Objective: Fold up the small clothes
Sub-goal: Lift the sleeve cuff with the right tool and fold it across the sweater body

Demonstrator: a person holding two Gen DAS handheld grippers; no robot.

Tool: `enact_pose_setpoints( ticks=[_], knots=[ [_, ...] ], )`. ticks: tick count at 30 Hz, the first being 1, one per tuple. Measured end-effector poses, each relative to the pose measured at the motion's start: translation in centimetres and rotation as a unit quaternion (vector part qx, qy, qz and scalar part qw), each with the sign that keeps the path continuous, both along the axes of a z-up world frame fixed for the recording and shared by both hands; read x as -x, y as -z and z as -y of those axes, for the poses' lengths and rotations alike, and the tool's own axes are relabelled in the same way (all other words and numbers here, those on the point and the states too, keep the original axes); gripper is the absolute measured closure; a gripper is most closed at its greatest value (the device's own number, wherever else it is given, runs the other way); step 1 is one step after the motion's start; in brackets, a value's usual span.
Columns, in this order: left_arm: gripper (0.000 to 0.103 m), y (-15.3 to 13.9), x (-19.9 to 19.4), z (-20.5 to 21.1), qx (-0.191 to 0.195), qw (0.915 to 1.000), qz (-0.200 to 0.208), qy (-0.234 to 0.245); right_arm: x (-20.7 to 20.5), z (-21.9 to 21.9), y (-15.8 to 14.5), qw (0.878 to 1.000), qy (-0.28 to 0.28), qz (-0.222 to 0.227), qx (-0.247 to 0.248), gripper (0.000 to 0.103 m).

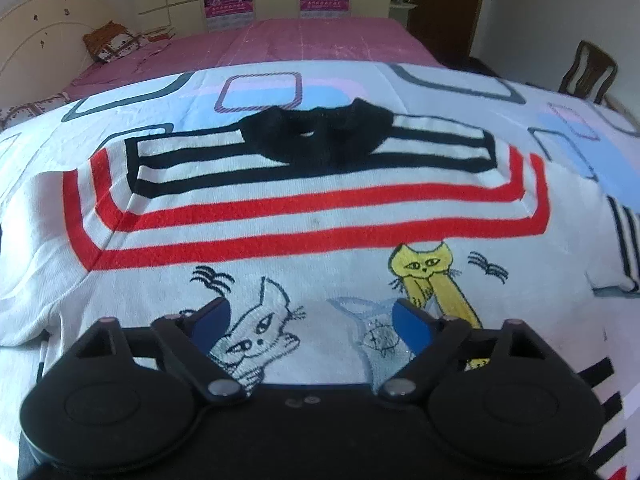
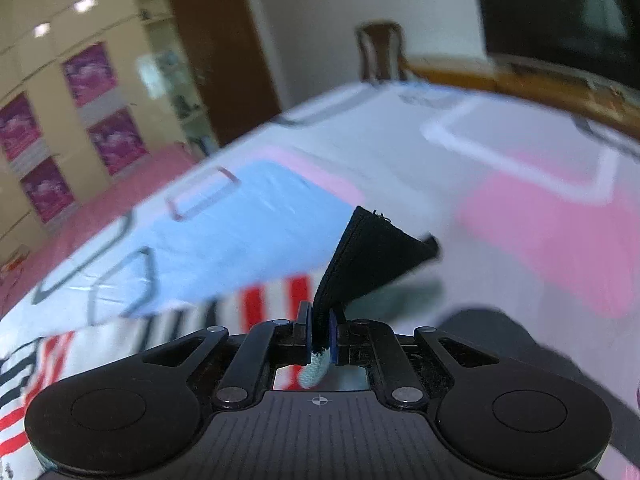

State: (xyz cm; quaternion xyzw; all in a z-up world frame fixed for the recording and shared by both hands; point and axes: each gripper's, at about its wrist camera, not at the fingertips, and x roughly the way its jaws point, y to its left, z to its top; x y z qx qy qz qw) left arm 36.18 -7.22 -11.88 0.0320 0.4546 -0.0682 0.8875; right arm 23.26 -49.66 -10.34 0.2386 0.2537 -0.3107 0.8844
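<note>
A small white sweater [image 1: 280, 208] lies flat on the bed, with red and black stripes, a black collar [image 1: 316, 136] at the far end and cat pictures near me. My left gripper [image 1: 308, 320] is open just above the cat pictures, with its blue pads apart and nothing between them. My right gripper [image 2: 320, 332] is shut on a black cuff [image 2: 368, 252] of the sweater and holds it lifted above the striped cloth [image 2: 276, 296]. The right wrist view is blurred.
The sweater rests on a white bedsheet [image 1: 440, 80] with blue, pink and grey squares. A pink bedspread [image 1: 304, 40] lies beyond it, with a headboard [image 1: 36, 32] at left. A wooden chair [image 1: 588, 72] stands at right, and a wooden bed rail [image 2: 520, 80] shows in the right wrist view.
</note>
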Motion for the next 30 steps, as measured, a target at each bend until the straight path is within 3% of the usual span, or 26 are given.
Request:
enact_pose_setpoints(
  ticks=[6, 12, 17, 20, 25, 26, 27, 28, 29, 30],
  knots=[
    [0.021, -0.8, 0.1, -2.0, 0.010, 0.9999, 0.010, -0.001, -3.8, -7.8, -4.0, 0.992, -0.111, 0.040, 0.035, 0.096],
    [0.021, -1.6, 0.4, -5.2, 0.022, 0.9996, 0.015, -0.007, -8.6, -18.8, -5.3, 0.967, -0.244, 0.062, 0.029, 0.096],
    [0.021, -2.2, 0.7, -8.6, 0.029, 0.9990, 0.022, -0.024, -11.6, -28.1, -3.4, 0.939, -0.340, 0.048, 0.003, 0.096],
    [0.021, -2.2, 0.7, -10.1, 0.035, 0.9987, 0.020, -0.031, -13.2, -31.6, -1.5, 0.925, -0.379, 0.020, -0.014, 0.096],
    [0.019, -2.1, 0.7, -10.5, 0.054, 0.9983, 0.013, -0.017, -13.8, -33.9, 0.6, 0.918, -0.396, -0.021, -0.017, 0.094],
    [0.018, -2.0, 0.6, -10.3, 0.061, 0.9980, 0.009, -0.012, -13.6, -34.0, 0.7, 0.917, -0.398, -0.022, -0.018, 0.080],
    [0.017, -2.0, 0.6, -10.1, 0.069, 0.9976, 0.005, -0.006, -13.3, -33.7, 0.5, 0.916, -0.400, -0.017, -0.022, 0.051],
    [0.016, -1.9, 0.5, -9.9, 0.078, 0.9969, 0.000, -0.001, -13.1, -33.1, 0.2, 0.918, -0.396, -0.011, -0.019, 0.035],
    [0.016, -1.8, 0.4, -9.5, 0.088, 0.9961, -0.005, 0.003, -12.8, -32.9, -0.2, 0.922, -0.387, -0.001, -0.006, 0.023],
    [0.015, -1.6, 0.2, -9.1, 0.103, 0.9946, -0.012, 0.007, -12.1, -32.5, -0.7, 0.924, -0.383, 0.010, 0.006, 0.023]
  ],
)
